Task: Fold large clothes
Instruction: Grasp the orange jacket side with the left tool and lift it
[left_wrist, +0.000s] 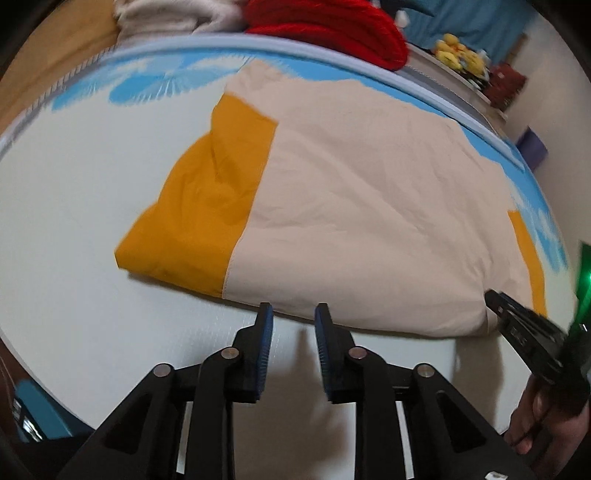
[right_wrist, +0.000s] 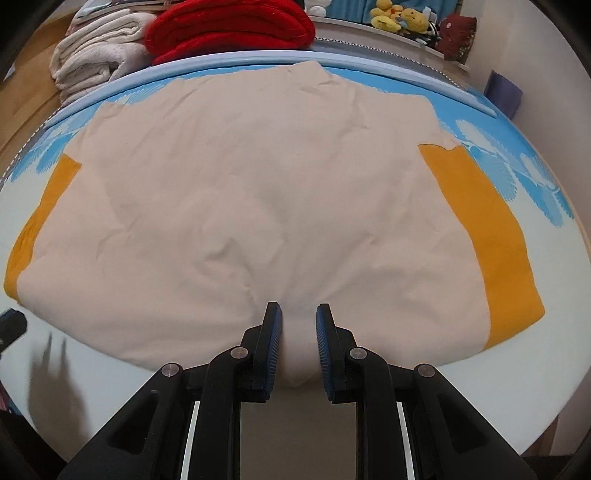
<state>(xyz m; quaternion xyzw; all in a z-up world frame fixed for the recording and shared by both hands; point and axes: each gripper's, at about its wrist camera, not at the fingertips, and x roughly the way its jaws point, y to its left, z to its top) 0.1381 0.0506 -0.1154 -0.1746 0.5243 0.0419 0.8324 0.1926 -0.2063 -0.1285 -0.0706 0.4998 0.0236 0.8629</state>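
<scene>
Nearest my right camera, the right gripper (right_wrist: 298, 325) pinches a bunched fold of the cream shirt (right_wrist: 258, 206) at its near hem, six o'clock. Largest item noted: the mat (left_wrist: 92, 229), white with a blue pattern; the shirt lies flat on it, an orange sleeve (left_wrist: 199, 206) at nine o'clock. My left gripper (left_wrist: 293, 321) stands narrow, nothing between its pads, just short of the hem.
</scene>
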